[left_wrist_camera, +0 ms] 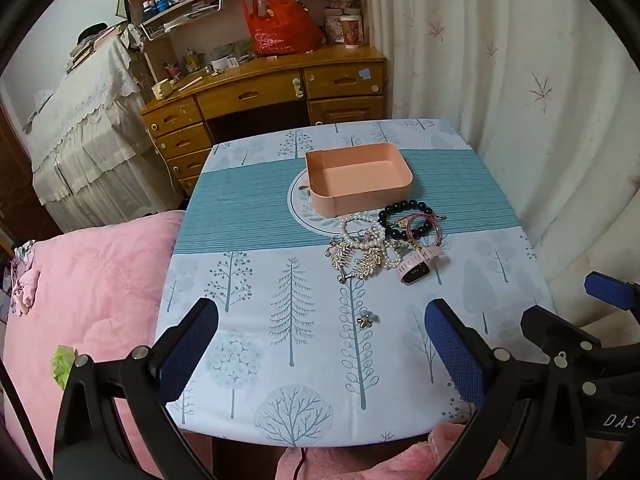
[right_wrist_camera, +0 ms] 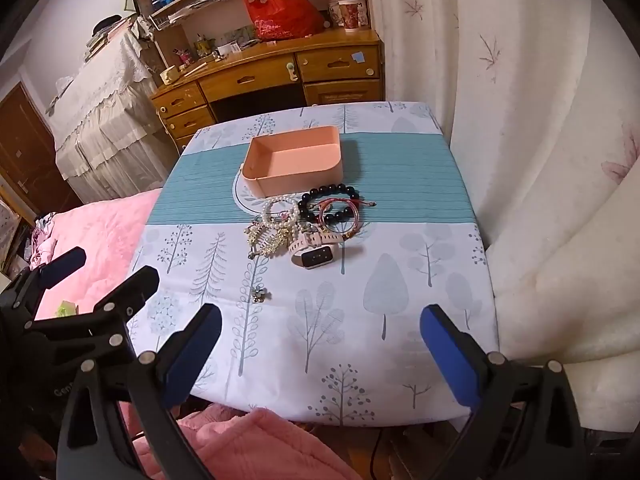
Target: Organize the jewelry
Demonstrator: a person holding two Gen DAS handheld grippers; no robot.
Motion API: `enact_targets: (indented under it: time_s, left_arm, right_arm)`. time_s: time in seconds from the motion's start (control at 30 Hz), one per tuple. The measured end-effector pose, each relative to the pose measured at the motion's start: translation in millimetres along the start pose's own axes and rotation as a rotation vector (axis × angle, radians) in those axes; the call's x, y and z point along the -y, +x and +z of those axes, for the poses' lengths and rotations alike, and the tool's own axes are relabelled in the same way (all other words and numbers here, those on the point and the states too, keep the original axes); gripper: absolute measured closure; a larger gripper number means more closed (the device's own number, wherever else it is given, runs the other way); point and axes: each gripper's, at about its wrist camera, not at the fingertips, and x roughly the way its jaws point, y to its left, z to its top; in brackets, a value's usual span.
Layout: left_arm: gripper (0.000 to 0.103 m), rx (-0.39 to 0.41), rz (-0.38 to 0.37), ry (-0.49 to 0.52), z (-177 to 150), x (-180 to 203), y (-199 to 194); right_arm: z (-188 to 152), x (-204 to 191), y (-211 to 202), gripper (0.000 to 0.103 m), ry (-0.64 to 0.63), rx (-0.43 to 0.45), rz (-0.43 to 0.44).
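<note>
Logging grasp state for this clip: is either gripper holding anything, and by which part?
Nothing is held. The left gripper and right gripper are both open, short of the jewelry pile.

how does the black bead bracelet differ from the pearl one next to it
The black bead bracelet has large, dark, glossy beads in a single open ring; the pearl bracelet has small white beads in several bunched strands. The black one lies right of the pearl one, which is tangled with gold pieces. Both lie on the tablecloth just outside the pink box.
</note>
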Motion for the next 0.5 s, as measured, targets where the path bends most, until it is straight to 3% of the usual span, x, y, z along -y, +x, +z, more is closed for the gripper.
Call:
enact_targets:
  time_s: [0.5]
  left_arm:
    - [0.001,0.000,0.011,0.005,-3.0,4.9,-0.9]
  right_arm:
    - [-3.1,-1.0,-0.3,0.003,-0.005,0.004,-0.005]
